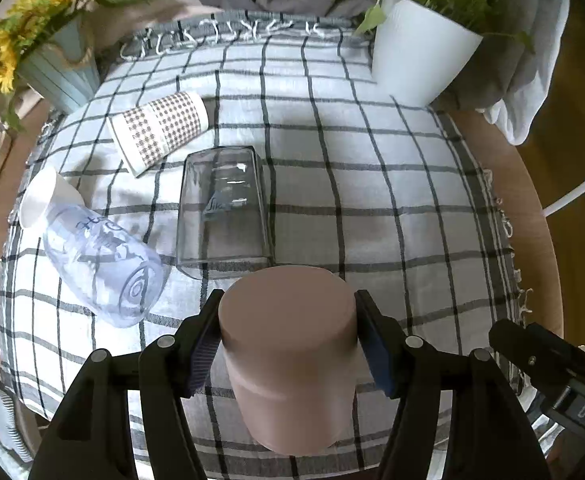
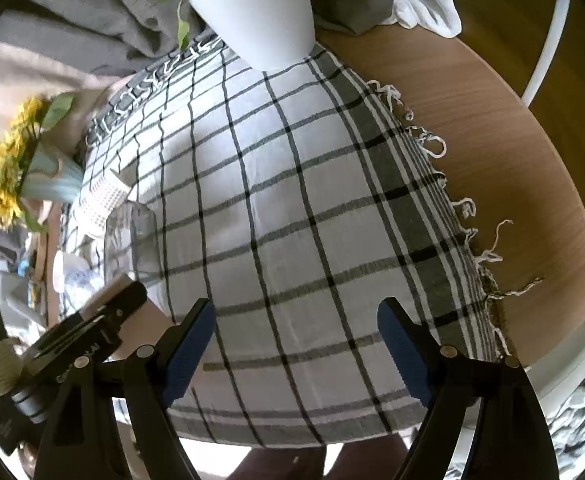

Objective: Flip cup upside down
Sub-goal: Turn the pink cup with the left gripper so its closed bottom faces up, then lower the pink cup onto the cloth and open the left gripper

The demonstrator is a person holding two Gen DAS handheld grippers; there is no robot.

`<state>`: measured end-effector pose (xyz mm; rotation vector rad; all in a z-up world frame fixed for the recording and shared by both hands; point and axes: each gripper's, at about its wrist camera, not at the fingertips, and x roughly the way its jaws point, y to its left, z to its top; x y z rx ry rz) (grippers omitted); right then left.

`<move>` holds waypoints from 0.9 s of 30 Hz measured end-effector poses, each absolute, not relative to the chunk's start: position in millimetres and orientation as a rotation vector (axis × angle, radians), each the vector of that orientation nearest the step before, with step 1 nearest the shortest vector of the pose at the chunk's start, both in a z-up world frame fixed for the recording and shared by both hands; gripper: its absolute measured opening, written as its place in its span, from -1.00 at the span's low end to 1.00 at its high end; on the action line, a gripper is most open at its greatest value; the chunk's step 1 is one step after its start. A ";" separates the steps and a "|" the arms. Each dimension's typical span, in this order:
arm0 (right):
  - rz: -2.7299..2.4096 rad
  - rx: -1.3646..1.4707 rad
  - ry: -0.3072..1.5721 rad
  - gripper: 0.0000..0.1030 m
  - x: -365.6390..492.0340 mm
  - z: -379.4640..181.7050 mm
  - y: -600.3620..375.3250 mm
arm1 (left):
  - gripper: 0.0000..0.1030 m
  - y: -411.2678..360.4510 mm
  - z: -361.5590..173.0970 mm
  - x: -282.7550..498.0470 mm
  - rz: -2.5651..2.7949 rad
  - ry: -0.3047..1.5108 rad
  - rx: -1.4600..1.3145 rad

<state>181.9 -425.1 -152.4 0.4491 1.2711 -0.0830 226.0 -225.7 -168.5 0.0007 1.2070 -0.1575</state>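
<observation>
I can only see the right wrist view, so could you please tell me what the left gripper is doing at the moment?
Observer: The left gripper is shut on a pinkish-brown cup, closed base up.
Operator: Thanks. What is just beyond it?
Observer: A clear glass, standing upside down on the checked cloth.
Operator: Any cups left to flip?
Observer: A houndstooth paper cup lies on its side, as does a clear printed cup holding a white cup.

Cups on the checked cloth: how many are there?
4: pink cup in the left gripper, clear glass behind it, patterned cup and printed cup lying left.
</observation>
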 end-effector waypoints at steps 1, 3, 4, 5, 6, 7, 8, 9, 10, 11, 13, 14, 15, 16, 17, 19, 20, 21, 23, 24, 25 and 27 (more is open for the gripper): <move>-0.082 0.439 1.274 0.61 180.2 -152.8 -424.7 | 0.21 -226.2 -168.7 225.2 -0.153 1.204 -0.001; -0.077 0.431 1.280 0.61 177.8 -153.7 -424.1 | 0.21 -225.0 -166.3 218.6 -0.152 1.191 -0.001; -0.074 0.427 1.284 0.61 176.4 -154.2 -423.5 | 0.21 -224.3 -164.9 215.4 -0.152 1.187 -0.001; -0.070 0.423 1.289 0.61 174.5 -155.0 -423.0 | 0.21 -223.7 -163.5 212.2 -0.151 1.184 -0.002; -0.067 0.420 1.291 0.61 173.2 -155.3 -422.5 | 0.21 -223.0 -162.7 208.4 -0.150 1.181 -0.001; -0.062 0.415 1.292 0.61 171.9 -155.3 -421.8 | 0.21 -222.6 -162.3 205.2 -0.149 1.179 -0.003; -0.058 0.410 1.293 0.61 170.5 -155.3 -421.1 | 0.21 -221.9 -161.8 202.2 -0.147 1.178 -0.004; -0.055 0.405 1.294 0.61 169.4 -155.3 -420.5 | 0.21 -221.2 -161.3 199.2 -0.146 1.179 -0.006; -0.051 0.400 1.294 0.61 168.5 -155.2 -419.7 | 0.21 -220.3 -160.8 196.0 -0.144 1.178 -0.010; -0.046 0.396 1.295 0.61 167.4 -154.9 -418.9 | 0.21 -219.7 -160.6 193.1 -0.143 1.178 -0.014; -0.038 0.386 1.297 0.61 165.6 -154.8 -417.8 | 0.21 -218.7 -160.7 187.4 -0.141 1.179 -0.022; -0.036 0.382 1.296 0.61 164.6 -154.9 -417.3 | 0.21 -218.7 -161.0 184.9 -0.141 1.179 -0.023; -0.035 0.378 1.296 0.61 163.4 -154.8 -416.7 | 0.21 -218.7 -160.9 182.3 -0.141 1.180 -0.022; -0.033 0.374 1.296 0.61 162.4 -154.9 -416.5 | 0.21 -219.3 -160.9 180.1 -0.142 1.180 -0.021; -0.031 0.371 1.298 0.61 162.0 -155.1 -416.3 | 0.21 -219.9 -161.1 177.5 -0.141 1.182 -0.020; -0.026 0.364 1.302 0.61 161.1 -156.0 -416.5 | 0.21 -220.8 -160.8 173.9 -0.142 1.184 -0.025; -0.023 0.360 1.304 0.61 161.0 -156.5 -416.6 | 0.20 -221.1 -161.1 172.0 -0.144 1.186 -0.032; -0.020 0.357 1.305 0.61 160.7 -156.7 -416.1 | 0.20 -221.5 -161.9 170.1 -0.146 1.191 -0.039; -0.015 0.348 1.308 0.61 160.4 -157.7 -416.4 | 0.20 -222.6 -164.5 167.2 -0.156 1.205 -0.049; -0.013 0.345 1.309 0.61 160.2 -158.2 -416.5 | 0.20 -223.7 -165.4 165.5 -0.157 1.205 -0.049; -0.010 0.340 1.311 0.61 160.4 -158.9 -416.8 | 0.20 -224.6 -164.8 163.9 -0.154 1.198 -0.044; -0.009 0.331 1.312 0.61 160.1 -159.5 -416.6 | 0.20 -225.7 -164.6 162.5 -0.149 1.193 -0.042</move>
